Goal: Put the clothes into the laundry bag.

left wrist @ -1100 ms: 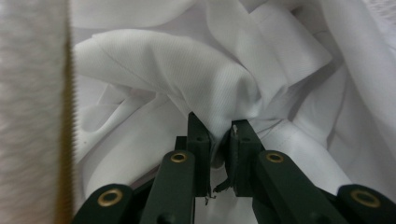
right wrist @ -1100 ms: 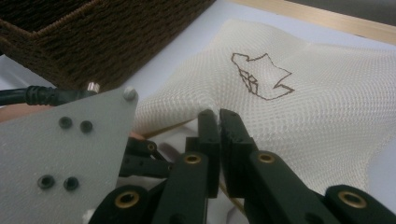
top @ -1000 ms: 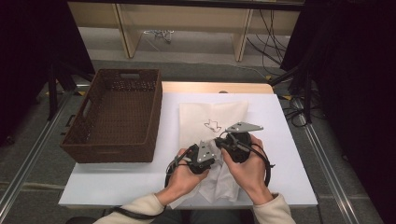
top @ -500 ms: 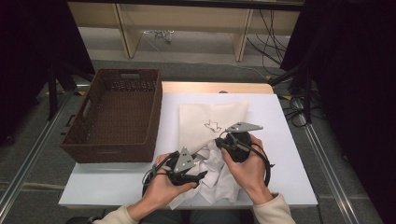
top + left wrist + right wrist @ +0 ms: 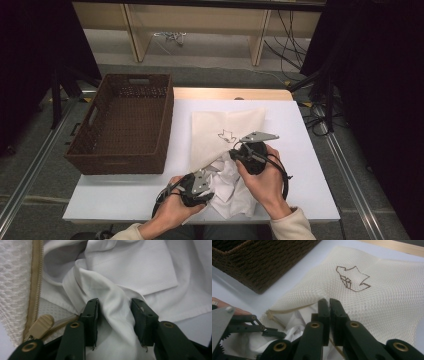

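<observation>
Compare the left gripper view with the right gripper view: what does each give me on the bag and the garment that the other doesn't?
Left gripper view: the tan zipper pull, the zipper tape, and a fold of the white garment standing between the left gripper jaws, which have just been closing.

Right gripper view: the brown outline emblem on the mesh bag, the wicker basket, and the right gripper, shut on the bag's upper layer at its opening.

Both: the cream mesh bag, its zipper edge, and white garment bunched at the mouth.
</observation>
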Demonstrator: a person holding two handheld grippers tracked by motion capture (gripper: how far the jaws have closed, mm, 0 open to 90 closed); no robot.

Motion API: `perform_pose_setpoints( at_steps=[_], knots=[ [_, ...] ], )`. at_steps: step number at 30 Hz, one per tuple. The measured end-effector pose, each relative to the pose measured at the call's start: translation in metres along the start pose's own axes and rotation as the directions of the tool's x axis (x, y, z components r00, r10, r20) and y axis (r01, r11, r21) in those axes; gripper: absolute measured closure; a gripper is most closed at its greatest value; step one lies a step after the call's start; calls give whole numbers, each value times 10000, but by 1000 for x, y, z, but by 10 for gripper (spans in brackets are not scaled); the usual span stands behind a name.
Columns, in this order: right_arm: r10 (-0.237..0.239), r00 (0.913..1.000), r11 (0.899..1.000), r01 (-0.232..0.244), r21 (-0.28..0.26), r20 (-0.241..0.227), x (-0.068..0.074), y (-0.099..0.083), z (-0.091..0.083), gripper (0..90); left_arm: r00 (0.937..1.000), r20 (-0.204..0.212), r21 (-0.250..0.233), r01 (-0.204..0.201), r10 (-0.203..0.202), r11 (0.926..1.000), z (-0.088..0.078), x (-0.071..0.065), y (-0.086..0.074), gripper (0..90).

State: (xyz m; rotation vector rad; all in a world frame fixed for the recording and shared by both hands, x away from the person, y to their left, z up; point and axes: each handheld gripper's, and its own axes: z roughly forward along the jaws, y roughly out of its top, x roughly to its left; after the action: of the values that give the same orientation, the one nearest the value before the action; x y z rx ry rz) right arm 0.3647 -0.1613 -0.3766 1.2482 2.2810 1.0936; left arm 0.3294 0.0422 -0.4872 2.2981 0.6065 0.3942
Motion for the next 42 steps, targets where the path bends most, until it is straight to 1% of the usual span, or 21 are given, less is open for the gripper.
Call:
perform_pose_setpoints(
  at_steps=[2,3,5,6,11,16,17,20,22,23,24,25,26,27,28,30,33,34,36,39,42],
  knots=[
    [-90,9999,10000,91,-30,121,0,0,0,889,10000,-12,116,9,-9,9999,1,2,1,643],
    [169,9999,9998,-170,74,34,2,0,0,889,10000,-24,83,57,-56,9999,1,2,1,673],
    [-224,9997,9997,224,-33,1,0,-1,2,889,10000,-26,140,61,-61,9999,3,2,2,725],
    [-42,10000,9999,42,94,-3,2,0,1,889,10000,-10,137,85,-84,9999,3,2,2,755],
    [-24,10000,10000,24,80,8,2,0,2,889,9978,249,-48,610,-609,9981,2,6,2,858],
    [-187,9998,9998,187,-18,-59,2,0,3,889,9907,757,-931,1202,-1133,9884,-5,2,10,868],
    [40,9999,10000,-40,23,-131,3,0,2,889,9921,738,-1059,1094,-1020,9883,-8,0,14,868],
    [-370,9993,9993,370,-1,-40,3,0,2,889,9918,925,-1541,1023,-887,9827,-9,-5,26,869],
    [35,10000,9999,-34,111,-36,6,0,1,889,9910,981,-1837,1078,-909,9771,-7,-7,35,869],
    [-95,9999,9999,96,59,-72,6,0,1,889,9937,842,-1795,886,-745,9798,-7,-5,39,869],
    [-261,9996,9997,261,7,-82,6,0,1,889,9935,795,-1968,953,-810,9758,-4,-5,43,869],
    [-24,10000,10000,24,-40,-31,8,0,1,889,9946,635,-1990,934,-823,9755,-1,-4,47,868],
    [-296,9995,9994,295,-165,-68,6,1,1,889,9935,708,-2045,1024,-897,9735,2,-3,49,868],
    [-426,9991,9990,426,-101,34,6,1,1,889,9965,444,-1808,782,-713,9804,6,0,52,868],
    [-375,9993,9992,374,-111,-47,6,1,0,889,9962,428,-1939,832,-763,9775,12,1,53,867],
    [-223,9997,9997,224,-63,34,5,1,-1,889,9966,343,-1729,803,-755,9817,22,5,54,865],
    [12,10000,10000,-12,-6,-65,4,0,0,889,9969,280,-1616,776,-741,9838,33,7,52,842],
    [-162,9999,9999,161,-55,-48,1,0,0,889,9971,205,-1711,763,-739,9823,33,6,52,823],
    [190,9998,9998,-190,40,-92,3,0,0,889,9977,311,-1752,647,-601,9824,30,4,52,741],
    [-16,10000,10000,16,-33,-33,1,0,1,889,9966,655,-1779,616,-507,9821,20,3,48,610],
    [241,9996,9997,-242,-32,-128,2,0,-1,888,9956,674,-2001,780,-657,9767,5,3,45,481]
  ],
)
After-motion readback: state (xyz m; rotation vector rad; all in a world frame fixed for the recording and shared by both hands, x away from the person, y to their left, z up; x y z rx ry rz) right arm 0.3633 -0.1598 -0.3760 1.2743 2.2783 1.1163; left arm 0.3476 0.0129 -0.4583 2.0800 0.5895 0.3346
